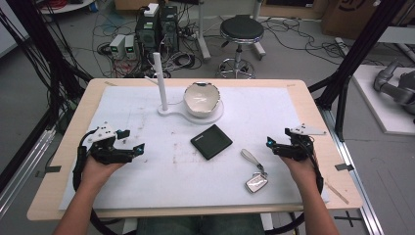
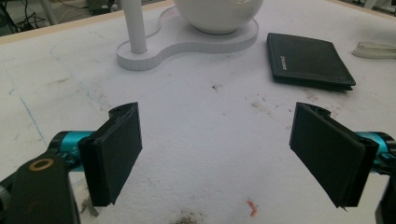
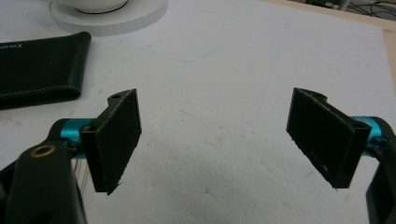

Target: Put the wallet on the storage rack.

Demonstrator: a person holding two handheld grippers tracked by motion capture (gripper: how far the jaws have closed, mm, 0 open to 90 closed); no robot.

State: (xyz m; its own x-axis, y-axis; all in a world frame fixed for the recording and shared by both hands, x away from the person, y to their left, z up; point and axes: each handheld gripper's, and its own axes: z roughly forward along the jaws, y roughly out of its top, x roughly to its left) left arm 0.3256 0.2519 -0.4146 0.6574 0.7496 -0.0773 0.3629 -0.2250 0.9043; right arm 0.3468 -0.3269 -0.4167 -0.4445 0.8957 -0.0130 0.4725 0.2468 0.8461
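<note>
Since nothing is held and both tools sit back at the near corners of the mat, the work looks to be at its very start, with the black wallet and the car key on its strap as the likely things to be picked up. That wallet lies flat and closed near the middle of the white foam mat, just in front of the white stand. To its right and nearer the person rests the silver key fob with a pale loop strap, well apart from the wallet. Behind both, a white bowl sits on a flat white base that also carries an upright white post.

Over bare mat on the left hovers the left gripper, with its jaws spread wide and nothing between them; its own view has the wallet ahead and to the right. On the right side the right gripper is likewise wide open and empty, with the key just below and left of it in the high view.

My guess is that the next move calls for one gripper to travel inward and lower its jaws around a thin, flat item, so a low, level approach seems needed.
</note>
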